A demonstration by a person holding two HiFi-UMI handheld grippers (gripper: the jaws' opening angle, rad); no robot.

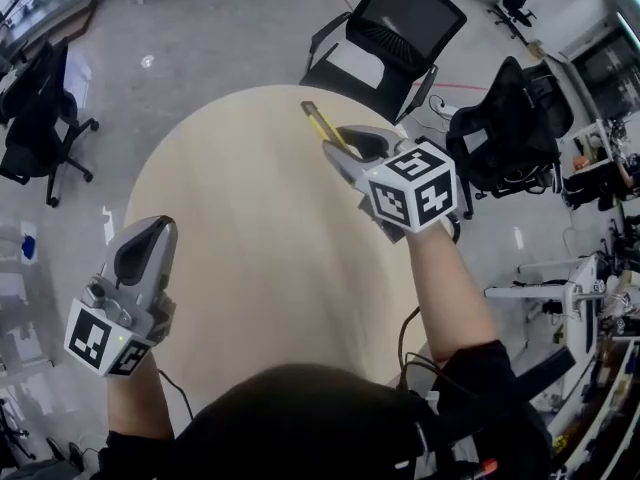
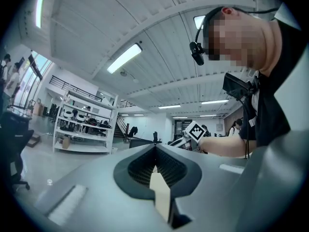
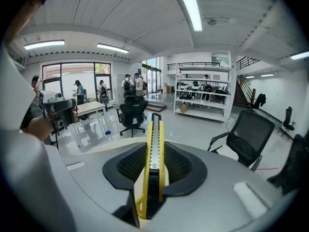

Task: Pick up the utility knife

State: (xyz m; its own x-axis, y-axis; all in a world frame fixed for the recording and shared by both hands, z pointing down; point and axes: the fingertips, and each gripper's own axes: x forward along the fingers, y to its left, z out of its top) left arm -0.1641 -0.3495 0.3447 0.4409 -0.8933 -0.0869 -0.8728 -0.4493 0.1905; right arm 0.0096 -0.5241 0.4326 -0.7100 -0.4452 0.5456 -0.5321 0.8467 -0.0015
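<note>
Round table (image 1: 250, 268): pale wood-grain top, matt.

Just beyond the table's far edge: black mesh-back office chair (image 1: 400, 33) with armrests.

Off the table's far right: second black chair (image 1: 510, 118), near the first.

Well off the table's left side: third black chair (image 1: 40, 108) on castors, standing on glossy grey floor (image 1: 200, 38).

Right of the table, past the chairs: white stands and cluttered desks (image 1: 590, 298); items too small to identify.

Far from the table: white open shelving rack (image 3: 203, 98) holding dark items, a staircase (image 3: 243, 93) beside it, and several people (image 3: 131, 85) by large windows (image 3: 72, 79).

Above the table: long strip lights (image 3: 190, 6).
</note>
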